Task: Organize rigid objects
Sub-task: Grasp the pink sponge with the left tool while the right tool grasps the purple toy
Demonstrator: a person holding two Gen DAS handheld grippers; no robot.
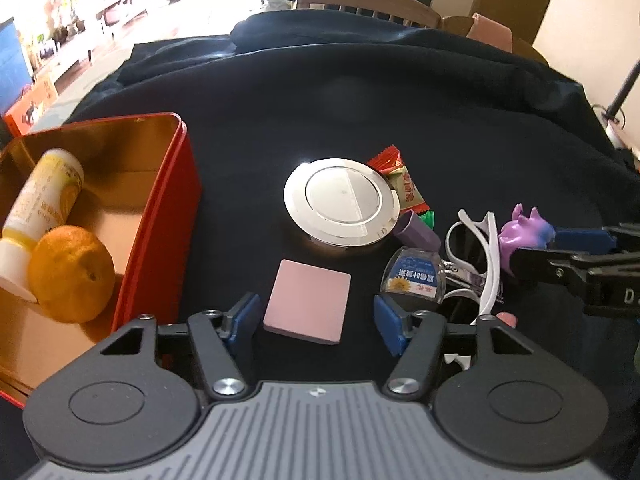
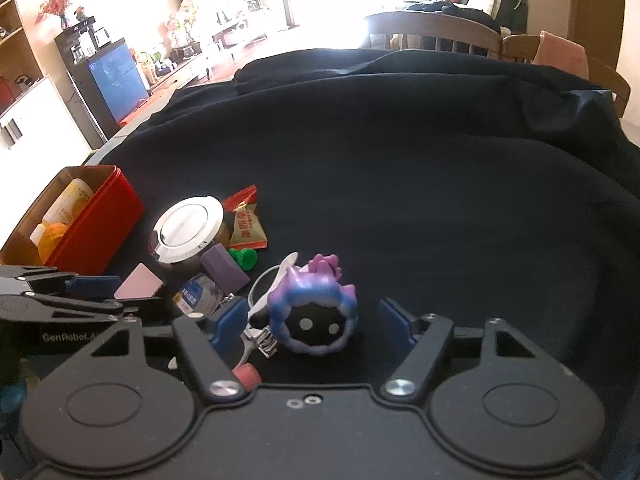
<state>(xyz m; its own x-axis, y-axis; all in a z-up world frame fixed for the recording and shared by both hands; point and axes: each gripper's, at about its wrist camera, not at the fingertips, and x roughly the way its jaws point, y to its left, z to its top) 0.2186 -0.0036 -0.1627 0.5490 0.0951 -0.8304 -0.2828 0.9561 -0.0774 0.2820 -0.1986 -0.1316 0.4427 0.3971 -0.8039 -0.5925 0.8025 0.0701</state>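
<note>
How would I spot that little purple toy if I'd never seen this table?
Start at the red tin box on the dark cloth, then pass the shiny round silver lid to the far end of the clutter beside it. There the purple toy stands against the white sunglasses, between the open fingers of the right gripper. Only it has a black face with two white dot eyes.

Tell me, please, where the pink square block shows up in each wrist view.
Left wrist: pink square block lies low centre, between the hand-held gripper's pads.
Right wrist: low left, beside the other hand-held gripper.
Shared landmark: the round silver lid just beyond it.
</note>
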